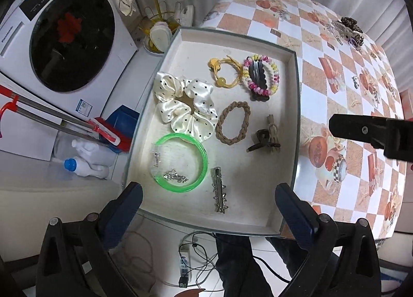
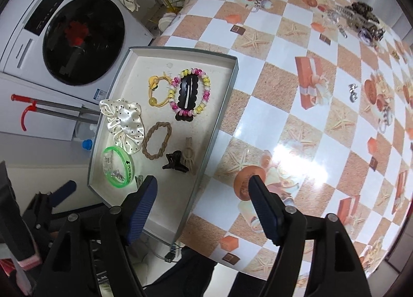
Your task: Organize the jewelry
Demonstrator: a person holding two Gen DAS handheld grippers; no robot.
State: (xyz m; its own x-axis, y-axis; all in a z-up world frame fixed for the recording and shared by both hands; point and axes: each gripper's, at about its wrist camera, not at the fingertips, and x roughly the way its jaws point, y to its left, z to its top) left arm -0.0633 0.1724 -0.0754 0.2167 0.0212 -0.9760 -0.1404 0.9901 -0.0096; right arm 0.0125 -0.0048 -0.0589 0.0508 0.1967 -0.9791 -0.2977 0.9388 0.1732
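Observation:
A shallow white box tray (image 1: 295, 95) (image 2: 227, 90) sits at the table's left edge. In it lie a cream dotted scrunchie (image 1: 185, 106), a green bangle (image 1: 180, 162), a silver hair clip (image 1: 219, 189), a brown braided hair tie (image 1: 233, 122), a dark claw clip (image 1: 263, 139), a yellow hair tie (image 1: 223, 72) and a beaded bracelet around a black snap clip (image 1: 259, 77). My left gripper (image 1: 209, 201) is open and empty above the tray's near edge. My right gripper (image 2: 204, 193) is open and empty over the tray's right edge. A pile of hair accessories (image 2: 361, 20) lies at the far right of the table.
The table has an orange and white checked cloth (image 2: 296, 90). A small silver piece (image 2: 352, 93) lies loose on it. A washing machine (image 1: 64, 41), a rack with cloths (image 1: 155, 0), a mop (image 1: 64, 121) and bottles (image 1: 87, 157) stand left of the table. Cables lie on the floor (image 1: 196, 258).

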